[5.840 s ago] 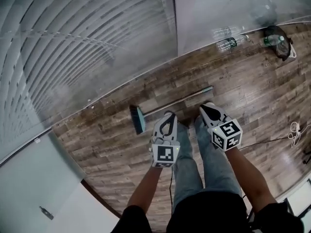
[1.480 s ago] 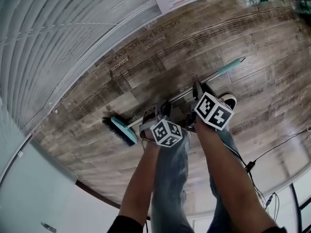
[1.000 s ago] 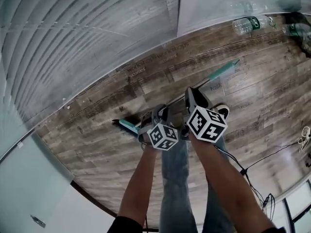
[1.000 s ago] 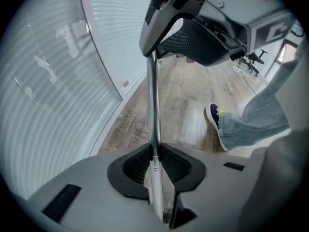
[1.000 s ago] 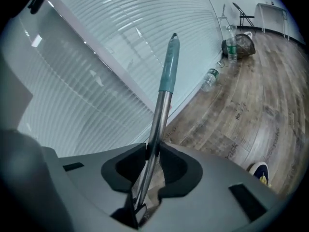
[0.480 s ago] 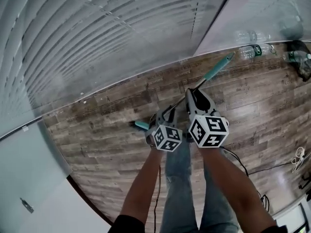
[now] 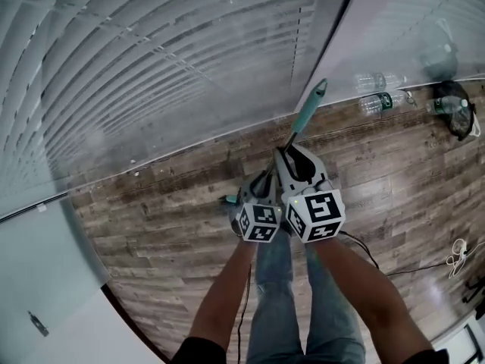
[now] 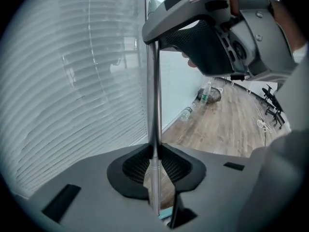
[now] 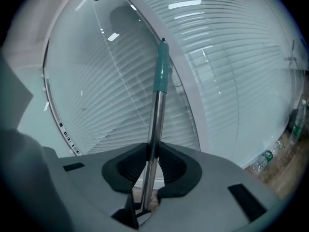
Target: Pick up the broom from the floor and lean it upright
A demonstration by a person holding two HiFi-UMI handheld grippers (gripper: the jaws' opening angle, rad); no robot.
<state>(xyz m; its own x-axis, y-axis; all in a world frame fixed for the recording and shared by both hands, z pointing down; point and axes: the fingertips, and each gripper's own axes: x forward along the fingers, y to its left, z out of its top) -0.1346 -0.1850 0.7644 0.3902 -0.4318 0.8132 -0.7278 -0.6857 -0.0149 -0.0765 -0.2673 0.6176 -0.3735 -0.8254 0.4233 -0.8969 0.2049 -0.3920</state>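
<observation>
At lower centre-left of the head view, my left gripper (image 7: 261, 186) has its jaws drawn to a narrow gap, with the pads pressing the metal shaft of the broom (image 7: 297, 131) from both sides, low on the pole. Just right of it, my right gripper (image 7: 289, 158) clamps the same shaft higher up. Its jaws have just been closing, and the shaft is pinched between them. The broom stands steeply. Its teal grip (image 7: 311, 105) points toward upper centre in front of the blinds (image 7: 151, 74), and its teal head (image 7: 226, 200) peeps out left of the left gripper. I cannot tell whether the head touches the floor (image 7: 167, 211).

To do this step well, I judge I should keep both grips firm and bring the pole fully upright. Then I would seat the head on the floor near the white wall panel (image 7: 402, 29) and tip the grip end gently against it. I would release 1 gripper at a time, the lower one last, watching for a sideways slide.

The left gripper view shows what the head view cannot: the pads meeting on the shaft, and the right gripper's underside wrapped round the pole at upper right. The right gripper view alone shows the full teal grip standing free above the jaws. Only the head view shows the broom's head and the bottles (image 7: 379, 101) lying at the right.
</observation>
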